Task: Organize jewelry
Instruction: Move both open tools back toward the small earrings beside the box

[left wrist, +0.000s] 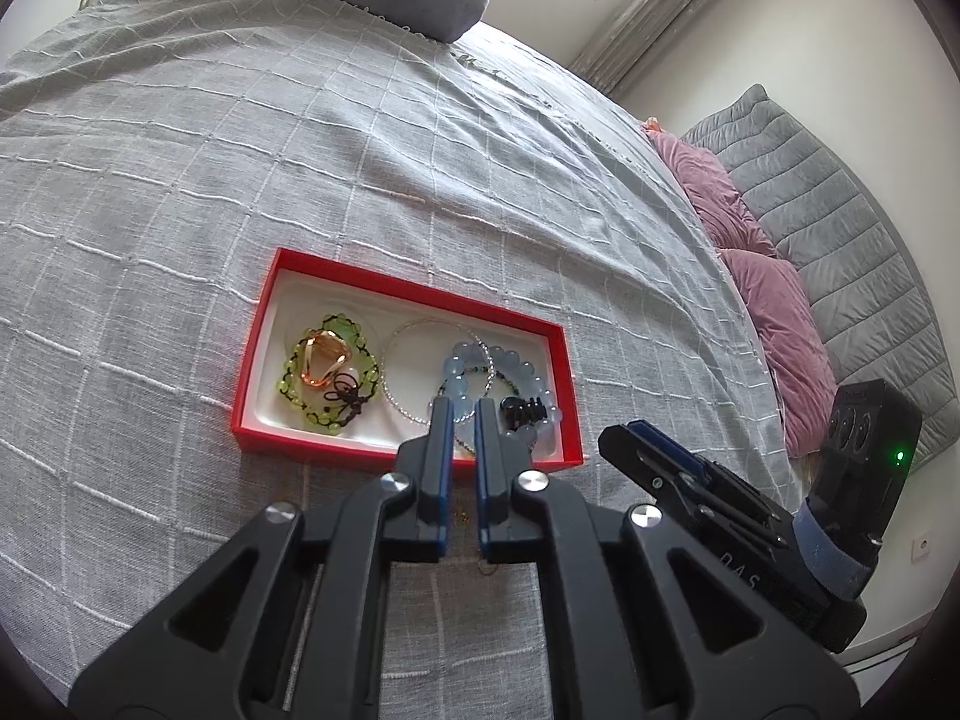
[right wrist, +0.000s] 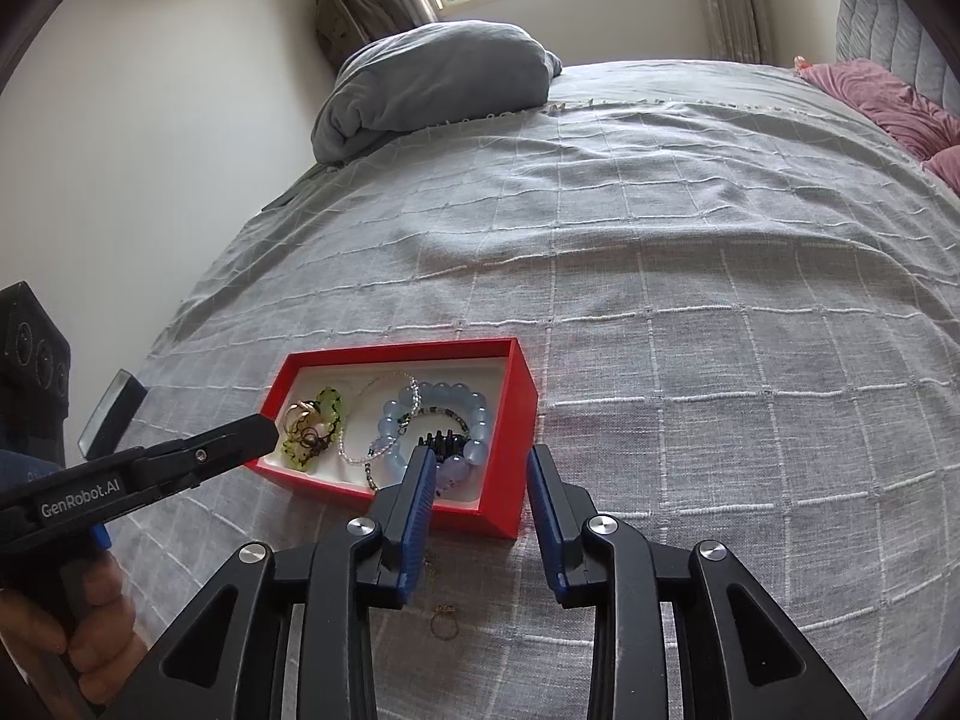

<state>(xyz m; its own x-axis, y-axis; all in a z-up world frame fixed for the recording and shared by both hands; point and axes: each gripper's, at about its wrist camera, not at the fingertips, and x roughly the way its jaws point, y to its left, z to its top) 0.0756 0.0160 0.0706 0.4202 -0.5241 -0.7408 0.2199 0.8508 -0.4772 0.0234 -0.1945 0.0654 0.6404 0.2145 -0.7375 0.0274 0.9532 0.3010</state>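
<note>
1. Setting. A red box [right wrist: 510,480] with a white lining rests on a grey checked bedspread [right wrist: 660,300]; a grey pillow [right wrist: 432,84] and pink cushions [left wrist: 774,324] lie farther up the bed.
2. Items already stowed. Inside the box lie a green bead bracelet [left wrist: 327,384] with an amber ring-shaped piece [left wrist: 324,360] on it, a thin clear-bead strand [left wrist: 414,372], a pale blue bead bracelet [right wrist: 444,420] and a small black clip [right wrist: 443,441]. These overlap one another and no dividers show.
3. Item left outside. A small thin ring [right wrist: 443,624] lies on the bedspread just in front of the box, near the camera between the right fingers. By this evidence the task looks nearly complete, this piece being the one still visibly out.
4. Left gripper [left wrist: 462,414]. The jaws stand almost together with nothing seen between them, tips over the near edge of the box.
5. Right gripper [right wrist: 480,468]. The jaws stand apart and empty, straddling the near right corner of the box.
6. Judgement. The next step is probably lifting the ring into the box; its thinness against soft cloth may make the pinch awkward.
</note>
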